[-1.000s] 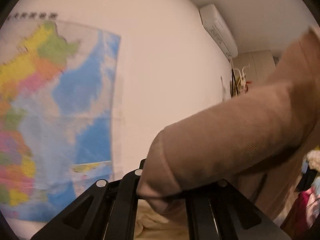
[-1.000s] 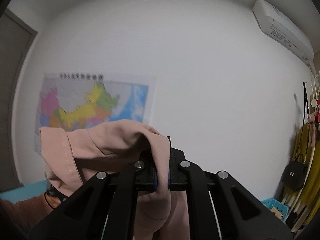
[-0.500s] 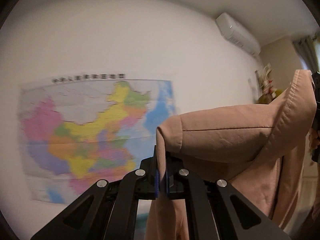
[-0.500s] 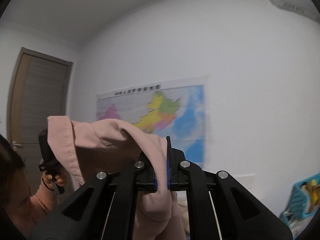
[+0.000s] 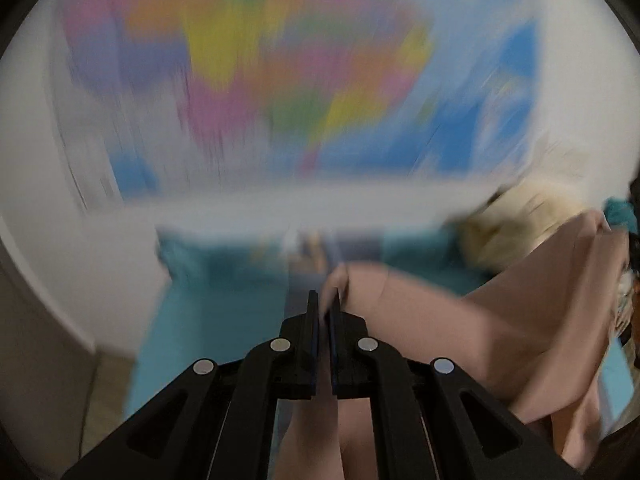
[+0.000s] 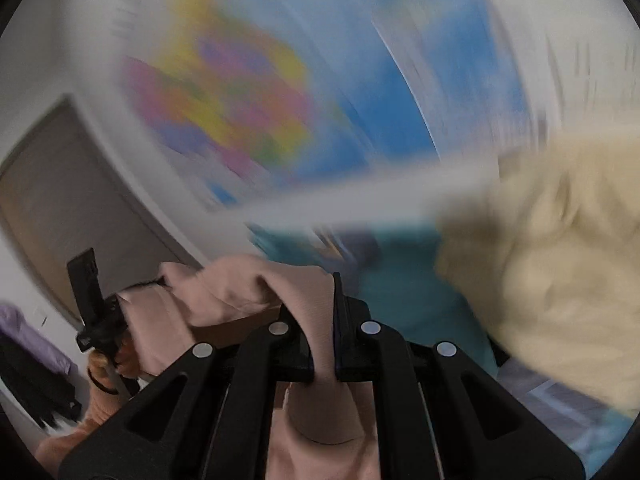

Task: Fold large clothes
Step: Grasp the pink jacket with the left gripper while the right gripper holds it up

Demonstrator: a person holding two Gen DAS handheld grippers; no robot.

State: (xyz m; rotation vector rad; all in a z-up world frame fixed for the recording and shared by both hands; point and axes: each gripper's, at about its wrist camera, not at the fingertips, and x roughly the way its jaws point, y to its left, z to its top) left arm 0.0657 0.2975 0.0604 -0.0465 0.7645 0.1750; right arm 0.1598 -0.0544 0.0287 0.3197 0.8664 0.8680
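A large pink garment (image 5: 500, 332) hangs stretched between my two grippers. My left gripper (image 5: 324, 304) is shut on one edge of it, and the cloth trails off to the right and down. My right gripper (image 6: 326, 300) is shut on another edge of the pink garment (image 6: 256, 292), which runs left toward the other gripper (image 6: 94, 312) held in a person's hand. Both views are heavily motion-blurred. Below lies a teal bed surface (image 5: 224, 320).
A colourful wall map (image 5: 280, 80) fills the wall ahead. A cream garment (image 6: 552, 260) is heaped on the teal bed (image 6: 404, 300) at the right, also seen as a cream pile (image 5: 516, 232). A brown door (image 6: 60, 184) stands at the left, with dark clothes (image 6: 32, 380) below it.
Both cameras have tipped downward fast: the ceiling and air conditioner have left view, and the teal bed and cream pile have come in. The pink garment has come down with the grippers.
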